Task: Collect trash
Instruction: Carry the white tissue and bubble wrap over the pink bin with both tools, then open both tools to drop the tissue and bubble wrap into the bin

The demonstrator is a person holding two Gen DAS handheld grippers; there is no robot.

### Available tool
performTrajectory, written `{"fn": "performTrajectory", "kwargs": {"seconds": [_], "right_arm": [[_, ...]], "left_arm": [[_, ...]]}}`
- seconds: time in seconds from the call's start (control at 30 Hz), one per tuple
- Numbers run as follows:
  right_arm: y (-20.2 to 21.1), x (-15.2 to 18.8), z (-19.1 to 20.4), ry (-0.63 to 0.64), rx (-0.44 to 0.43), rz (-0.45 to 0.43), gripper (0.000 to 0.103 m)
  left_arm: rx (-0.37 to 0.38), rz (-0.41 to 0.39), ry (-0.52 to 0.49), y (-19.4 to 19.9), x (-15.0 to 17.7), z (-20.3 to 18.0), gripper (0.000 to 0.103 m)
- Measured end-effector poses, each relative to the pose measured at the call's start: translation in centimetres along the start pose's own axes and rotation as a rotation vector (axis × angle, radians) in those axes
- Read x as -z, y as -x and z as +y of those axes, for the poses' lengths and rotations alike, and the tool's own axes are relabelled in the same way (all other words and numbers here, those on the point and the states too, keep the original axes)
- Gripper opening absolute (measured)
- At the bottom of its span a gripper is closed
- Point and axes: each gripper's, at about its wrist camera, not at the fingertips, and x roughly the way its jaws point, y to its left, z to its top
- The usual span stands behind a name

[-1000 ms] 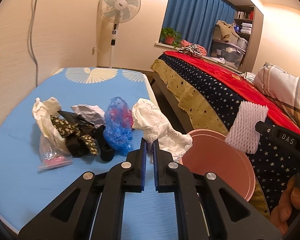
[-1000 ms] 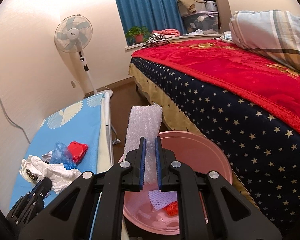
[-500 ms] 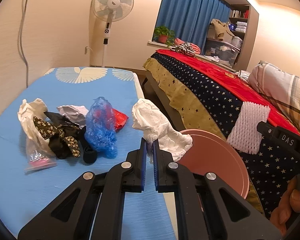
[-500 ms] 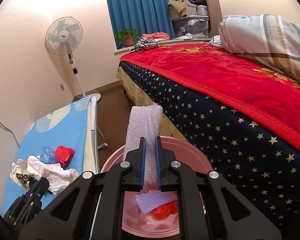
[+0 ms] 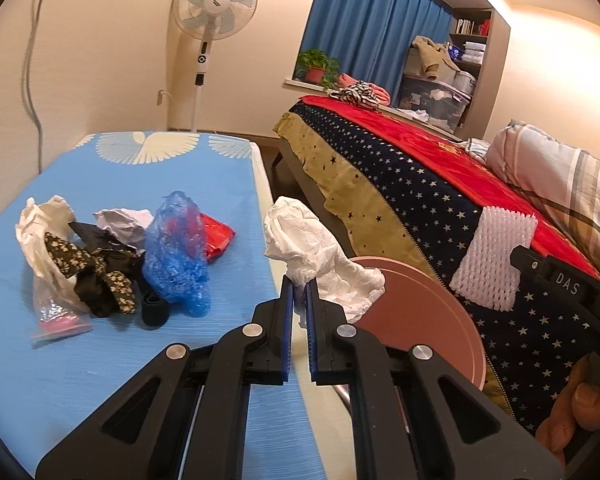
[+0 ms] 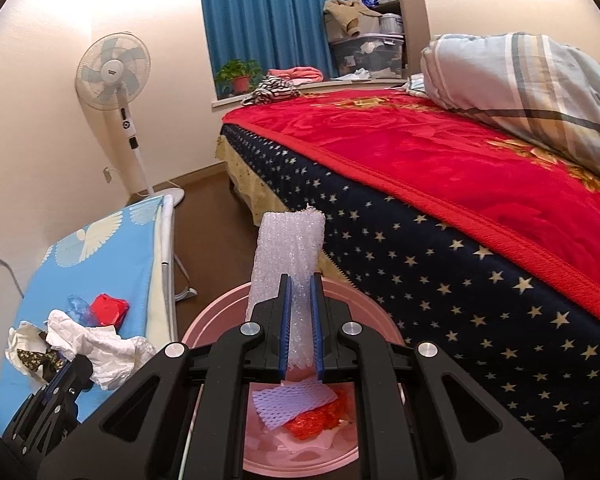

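Note:
My left gripper [image 5: 298, 292] is shut on a crumpled white plastic bag [image 5: 320, 256], held over the right edge of the blue table [image 5: 80, 380]. Just to its right stands the pink bin [image 5: 420, 320]. My right gripper [image 6: 300, 292] is shut on a white foam net sleeve [image 6: 288, 248], which sticks up above the pink bin [image 6: 212, 320]. A pale net piece [image 6: 292, 400] and red plastic [image 6: 316, 424] lie inside the bin. In the right wrist view the left gripper [image 6: 74, 364] shows at lower left with the white bag [image 6: 100, 344].
More trash lies on the table: a blue plastic bag [image 5: 176, 252], a red wrapper [image 5: 216, 236], dark flowered cloth [image 5: 96, 276], crumpled paper [image 5: 124, 220] and a small clear bag [image 5: 56, 316]. A bed [image 5: 420, 184] runs along the right. A standing fan [image 5: 214, 12] is behind the table.
My left gripper has carried the white bag rightward, away from the trash pile, toward the bin. The right gripper now looks deeper into the bin, still holding the foam sleeve.

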Motion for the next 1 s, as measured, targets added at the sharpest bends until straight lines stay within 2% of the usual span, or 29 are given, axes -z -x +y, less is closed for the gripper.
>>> {"fn": "performTrajectory", "kwargs": {"seconds": [0.37,0.7,0.8,0.83,0.87,0.9,0.93,1.0], "right_arm": [[0.0,-0.2,-1.6,-0.021,0.066,0.007,0.01],[0.1,-0.1,-1.9,-0.028,0.078,0.01,0.01],[0.0,-0.1,-2.1,-0.033,0.089,0.014,0.013],[0.0,-0.1,-2.1,-0.031,0.096,0.016,0.021],[0.0,-0.1,-2.1,-0.027,0.111,0.013,0.034],[0.1,-0.1,-2.1,-0.028,0.122,0.004,0.04],[0.2,-0.1,-2.1,-0.031,0.124,-0.001,0.045],[0.2,-0.1,-2.1,-0.031,0.123,0.0,0.045]], "left_arm": [[0.03,0.012,-0.024,-0.6,0.2,-1.6,0.006],[0.051,0.037,-0.034,-1.7,0.6,-2.7,0.006],[0.082,0.049,-0.038,-2.1,0.7,-3.1,0.006],[0.109,0.067,-0.039,-2.4,0.7,-3.3,0.007],[0.126,0.09,-0.042,-2.8,0.7,-3.5,0.013],[0.128,0.106,-0.053,-3.1,0.9,-3.7,0.02],[0.114,0.102,-0.062,-3.1,1.1,-3.7,0.033],[0.093,0.094,-0.05,-3.0,1.3,-3.2,0.037]]}}
